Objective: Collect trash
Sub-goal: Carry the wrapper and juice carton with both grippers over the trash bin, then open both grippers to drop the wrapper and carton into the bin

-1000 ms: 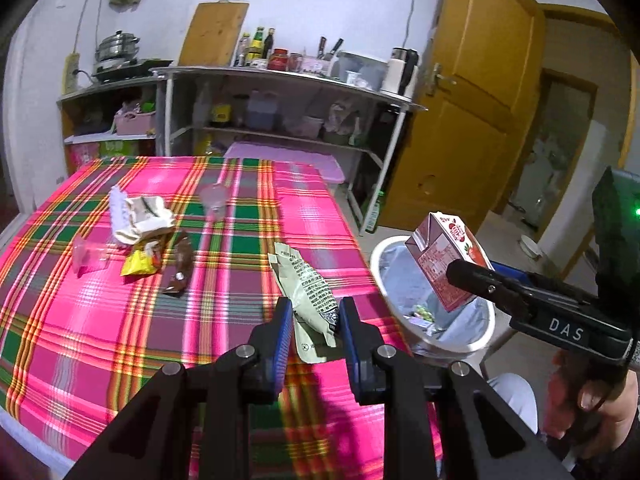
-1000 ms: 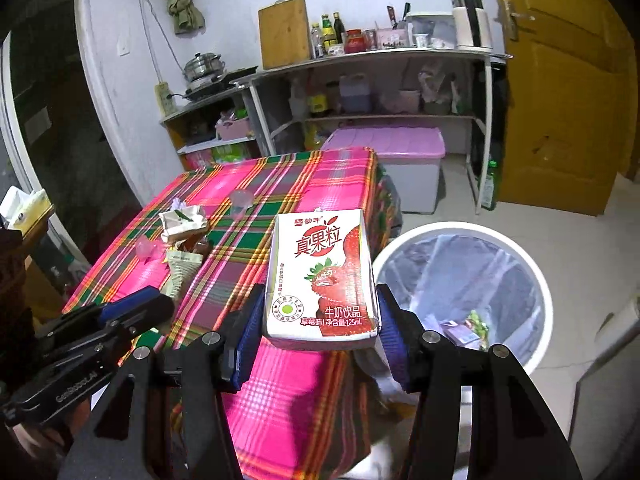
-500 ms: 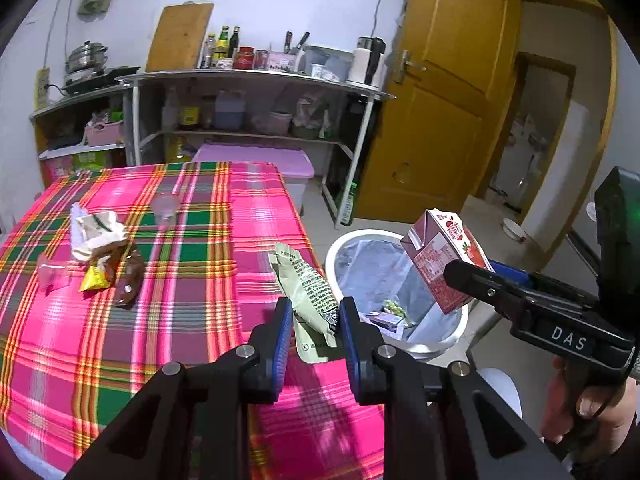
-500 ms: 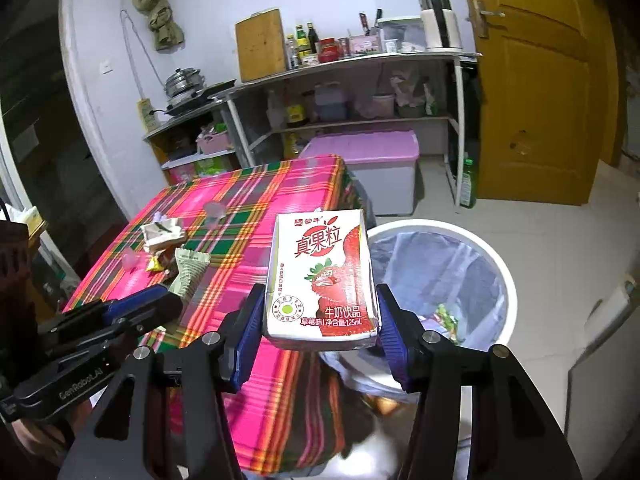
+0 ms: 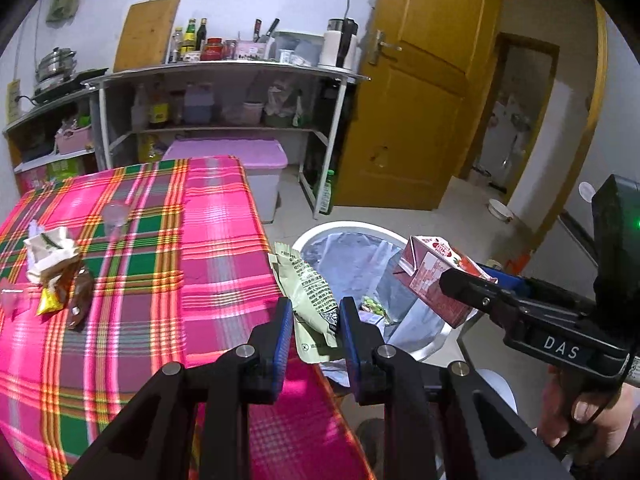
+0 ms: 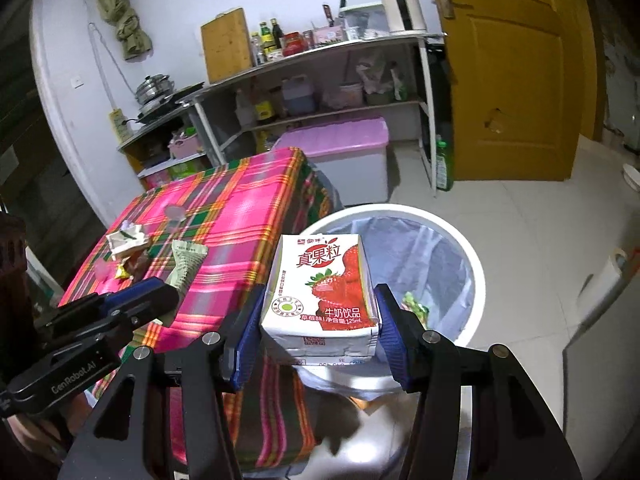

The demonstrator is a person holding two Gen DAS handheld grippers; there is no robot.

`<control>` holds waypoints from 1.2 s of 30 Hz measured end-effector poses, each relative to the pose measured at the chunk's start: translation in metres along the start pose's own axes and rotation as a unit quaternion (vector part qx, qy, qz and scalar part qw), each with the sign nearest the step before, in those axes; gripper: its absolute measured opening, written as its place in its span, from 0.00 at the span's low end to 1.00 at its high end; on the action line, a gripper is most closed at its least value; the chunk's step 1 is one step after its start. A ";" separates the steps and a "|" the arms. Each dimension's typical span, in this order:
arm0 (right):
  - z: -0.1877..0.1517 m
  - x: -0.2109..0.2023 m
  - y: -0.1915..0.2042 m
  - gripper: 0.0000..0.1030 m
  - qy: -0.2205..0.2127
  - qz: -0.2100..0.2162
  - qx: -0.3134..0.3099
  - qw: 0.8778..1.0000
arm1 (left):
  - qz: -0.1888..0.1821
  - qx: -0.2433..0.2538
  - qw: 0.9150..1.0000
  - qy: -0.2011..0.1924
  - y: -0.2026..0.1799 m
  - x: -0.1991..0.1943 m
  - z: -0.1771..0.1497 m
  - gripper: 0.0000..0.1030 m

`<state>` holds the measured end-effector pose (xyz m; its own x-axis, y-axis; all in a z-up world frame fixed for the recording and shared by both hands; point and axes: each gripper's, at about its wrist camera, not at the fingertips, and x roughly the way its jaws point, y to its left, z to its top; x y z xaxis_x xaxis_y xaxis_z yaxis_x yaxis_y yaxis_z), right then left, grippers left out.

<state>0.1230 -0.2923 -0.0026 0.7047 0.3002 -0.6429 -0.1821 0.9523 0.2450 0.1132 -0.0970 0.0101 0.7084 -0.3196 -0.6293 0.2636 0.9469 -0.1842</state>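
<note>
My left gripper (image 5: 314, 330) is shut on a pale green snack wrapper (image 5: 308, 292), held above the table's right edge beside the bin. My right gripper (image 6: 320, 320) is shut on a strawberry milk carton (image 6: 324, 292), held upright over the near rim of the white trash bin (image 6: 460, 240). In the left wrist view the carton (image 5: 432, 280) and the right gripper (image 5: 472, 290) hang over the bin (image 5: 320, 232), which has a plastic liner and some scraps inside. In the right wrist view the left gripper (image 6: 160, 292) shows at lower left with the wrapper (image 6: 186, 264).
A pink plaid tablecloth (image 5: 208, 240) covers the table. On it lie crumpled wrappers (image 5: 52, 260), a brown wrapper (image 5: 80, 300) and a clear cup (image 5: 114, 216). Behind stand metal shelves (image 5: 224, 80), a purple-lidded box (image 5: 248, 160) and a yellow door (image 5: 420, 112). A person's hand (image 5: 584, 412) grips the right tool.
Both grippers have moved right, off the table toward the bin, each keeping its hold. The bin has grown larger and more central in both views.
</note>
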 end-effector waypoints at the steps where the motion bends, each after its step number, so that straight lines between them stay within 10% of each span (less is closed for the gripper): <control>1: 0.000 0.002 -0.003 0.53 0.001 -0.002 0.002 1.000 | -0.002 0.002 1.000 0.003 -0.002 0.005 0.001 0.24; 36: -0.023 0.080 -0.060 0.54 0.107 -0.028 0.040 0.993 | -0.042 0.015 0.991 0.130 -0.019 0.130 0.001 0.28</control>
<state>0.1745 -0.3243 -0.0848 0.5484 0.2599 -0.7948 -0.0861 0.9630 0.2555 0.2008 -0.1568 -0.0671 0.4919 -0.3737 -0.7864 0.3362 0.9147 -0.2243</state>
